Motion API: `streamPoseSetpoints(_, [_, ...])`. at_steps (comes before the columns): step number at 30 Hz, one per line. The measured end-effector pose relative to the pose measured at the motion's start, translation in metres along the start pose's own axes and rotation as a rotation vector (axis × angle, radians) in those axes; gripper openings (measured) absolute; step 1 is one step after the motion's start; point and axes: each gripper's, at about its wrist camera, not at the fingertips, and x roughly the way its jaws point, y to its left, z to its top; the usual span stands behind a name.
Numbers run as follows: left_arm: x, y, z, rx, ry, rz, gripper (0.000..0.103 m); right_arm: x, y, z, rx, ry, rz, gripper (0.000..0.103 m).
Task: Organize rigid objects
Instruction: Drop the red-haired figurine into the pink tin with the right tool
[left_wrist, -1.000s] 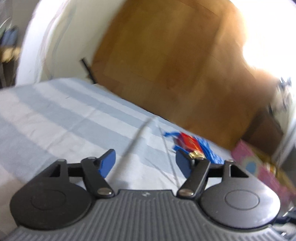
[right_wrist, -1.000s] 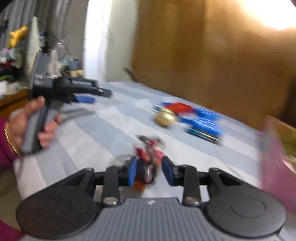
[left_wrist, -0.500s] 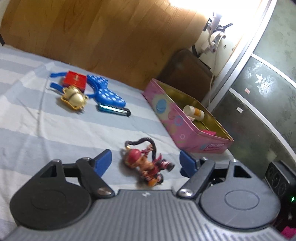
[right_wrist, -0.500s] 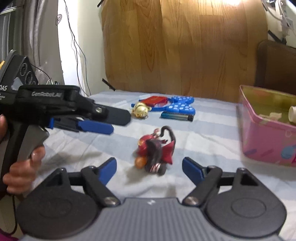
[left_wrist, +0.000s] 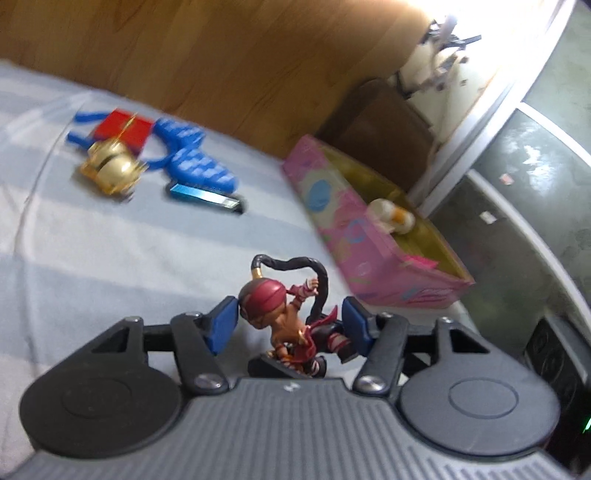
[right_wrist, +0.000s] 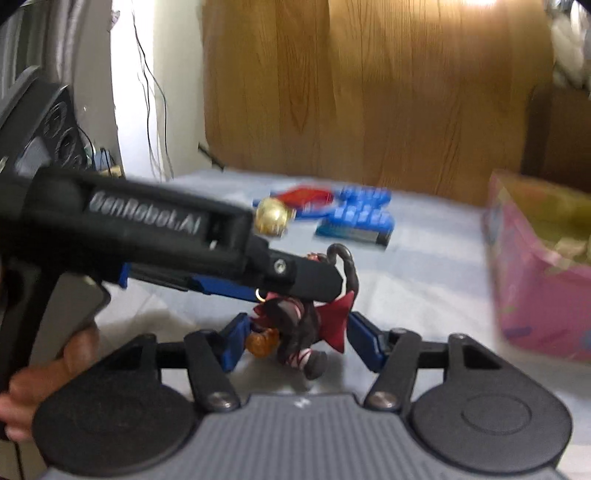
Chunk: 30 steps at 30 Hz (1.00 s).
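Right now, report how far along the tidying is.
Done: one small bottle lies in the pink tin. In hand: both hand-held grippers bracket the red figurine, jaws just closing, grip unclear. Left on the bed: gold toy, red card, blue pieces.

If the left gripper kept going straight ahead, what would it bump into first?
Probably the figurine: it already sits between the left gripper's blue fingers, which have just been closing. Beyond it lies striped sheet; depth is hard to judge.

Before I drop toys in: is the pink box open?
Open. The pink box has no lid on; its gold inside shows, with a small bottle lying in it.
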Motion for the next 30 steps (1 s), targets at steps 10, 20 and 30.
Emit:
streamPoseSetpoints(10, [0.069,-0.108,0.042,0.219,-0.005,-0.152,0.063,-0.056,-0.073,0.010,0.034,-0.200,-0.267,0.059])
streamPoseSetpoints(20, [0.151,-0.174,0.046,0.321,0.034,-0.137,0.072,-0.049,-0.183,-0.001,0.166,-0.173,-0.579,0.063])
streamPoseSetpoints(30, [0.097,-0.108,0.036,0.328,-0.037,-0.022,0.077,-0.079,-0.181,-0.024,0.298,-0.285,-0.531,0.068])
